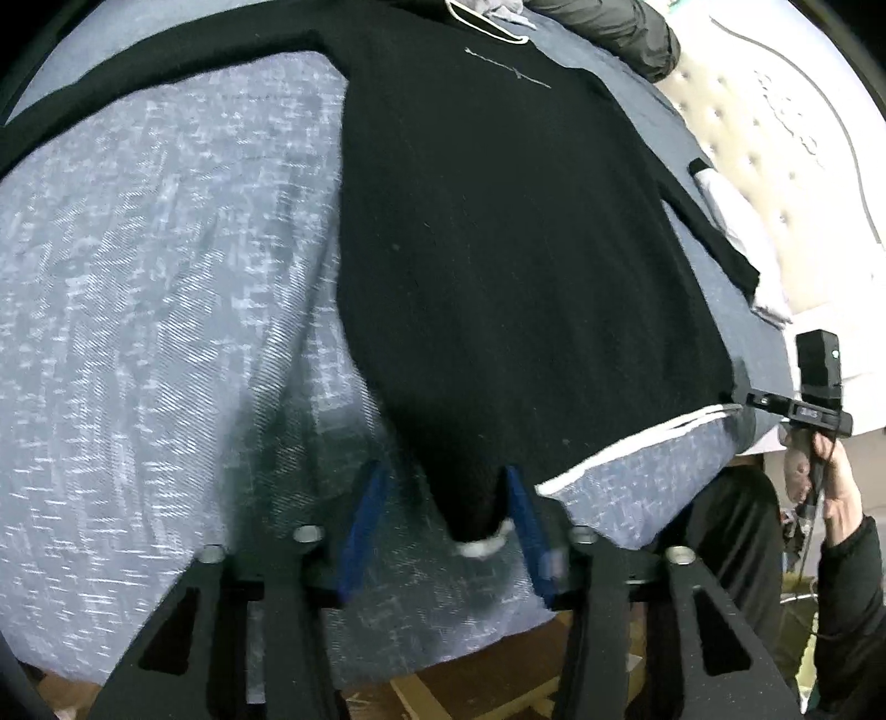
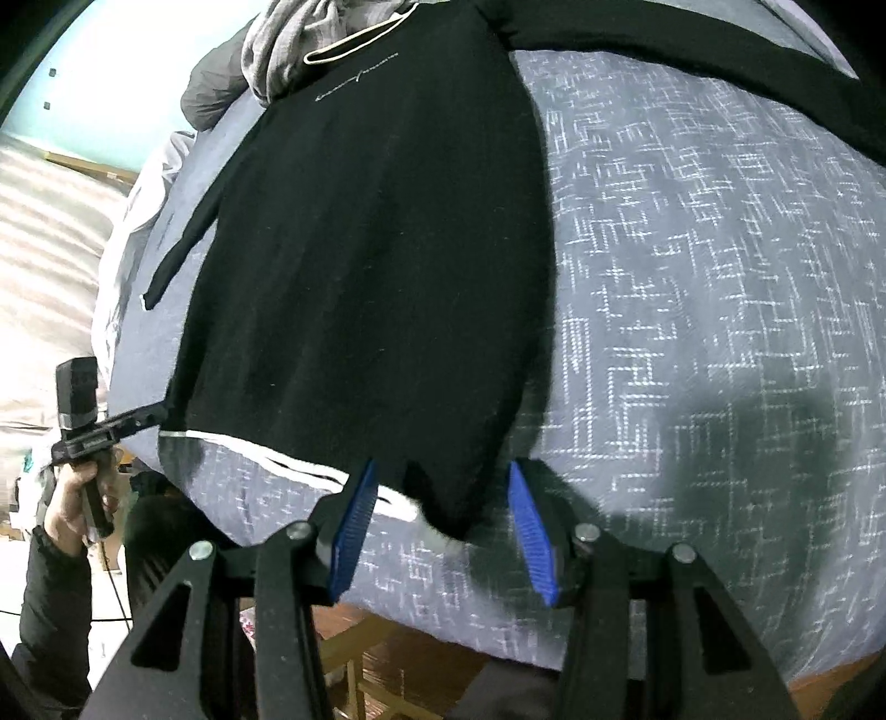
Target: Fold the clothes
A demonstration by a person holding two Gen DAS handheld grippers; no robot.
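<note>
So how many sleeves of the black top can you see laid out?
2. One sleeve stretches out across the patterned bedspread; the other sleeve lies along the body near the bed's edge.

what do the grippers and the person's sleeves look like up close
Each gripper, left gripper and right gripper, has black angular linkage arms with silver rivets and ribbed blue finger pads. A black camera block tops each handle, a thin cable trails below, and the sleeve is black.

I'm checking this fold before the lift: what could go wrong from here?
1. Neither left gripper nor right gripper pinches its hem corner of the black shirt yet; lifting now could leave it behind.
2. Closing low may grab the bedspread too.
3. Grey clothes at the collar might drag.
</note>
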